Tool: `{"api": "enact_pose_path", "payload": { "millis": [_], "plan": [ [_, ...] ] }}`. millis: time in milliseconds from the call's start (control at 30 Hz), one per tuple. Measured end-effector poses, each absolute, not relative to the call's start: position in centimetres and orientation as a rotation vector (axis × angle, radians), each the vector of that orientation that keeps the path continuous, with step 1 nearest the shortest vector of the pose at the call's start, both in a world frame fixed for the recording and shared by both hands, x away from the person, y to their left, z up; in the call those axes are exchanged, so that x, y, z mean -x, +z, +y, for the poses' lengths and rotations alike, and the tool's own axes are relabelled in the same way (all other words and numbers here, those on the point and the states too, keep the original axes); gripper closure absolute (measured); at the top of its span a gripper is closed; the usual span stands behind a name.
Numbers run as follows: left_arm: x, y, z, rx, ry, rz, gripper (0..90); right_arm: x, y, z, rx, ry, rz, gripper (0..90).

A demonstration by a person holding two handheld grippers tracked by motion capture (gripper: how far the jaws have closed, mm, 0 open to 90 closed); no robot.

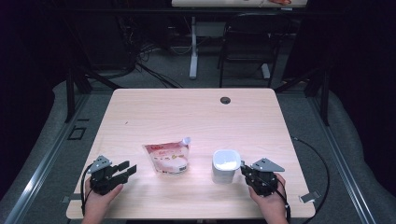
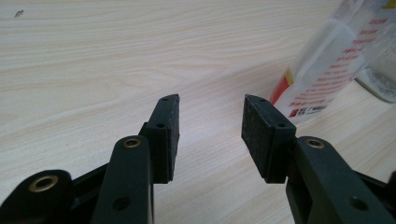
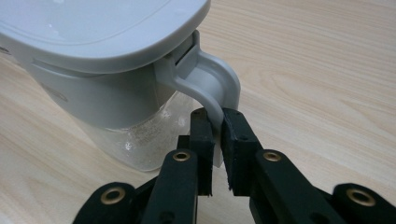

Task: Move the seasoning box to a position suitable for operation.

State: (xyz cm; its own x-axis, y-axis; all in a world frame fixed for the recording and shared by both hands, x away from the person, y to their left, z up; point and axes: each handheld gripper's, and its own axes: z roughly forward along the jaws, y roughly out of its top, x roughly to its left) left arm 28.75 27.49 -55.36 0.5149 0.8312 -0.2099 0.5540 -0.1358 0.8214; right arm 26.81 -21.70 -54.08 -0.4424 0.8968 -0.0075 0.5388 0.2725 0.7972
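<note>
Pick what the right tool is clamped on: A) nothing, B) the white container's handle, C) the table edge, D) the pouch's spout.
B: in the right gripper view, the right tool's jaws are shut on the handle of the white container.

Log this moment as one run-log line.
left gripper: open, empty, beside pouch | right gripper: shut on pitcher handle | pitcher: upright on table

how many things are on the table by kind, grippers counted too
Grippers: 2, left gripper open, right gripper shut on the handle
Lidded white containers: 1, the container
Snack pouches: 1, the pouch lying flat
Total: 4
</note>
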Motion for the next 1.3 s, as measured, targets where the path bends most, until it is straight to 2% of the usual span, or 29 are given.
{"api": "enact_pose_path", "payload": {
  "millis": [567,1033,1300],
  "plan": [
    [-28.8,-55.4,27.0,-1.840,0.359,1.134,56.9,-24.8,-54.3,-21.2,-1.326,1.132,2.109,81.0],
    [-28.7,-55.2,27.0,-1.851,0.354,1.127,56.9,-24.8,-54.2,-21.0,-1.298,1.150,2.127,80.3],
    [-28.4,-55.0,27.0,-1.837,0.363,1.133,56.5,-24.7,-54.1,-21.0,-1.251,1.168,2.118,72.1]
  ]
}}
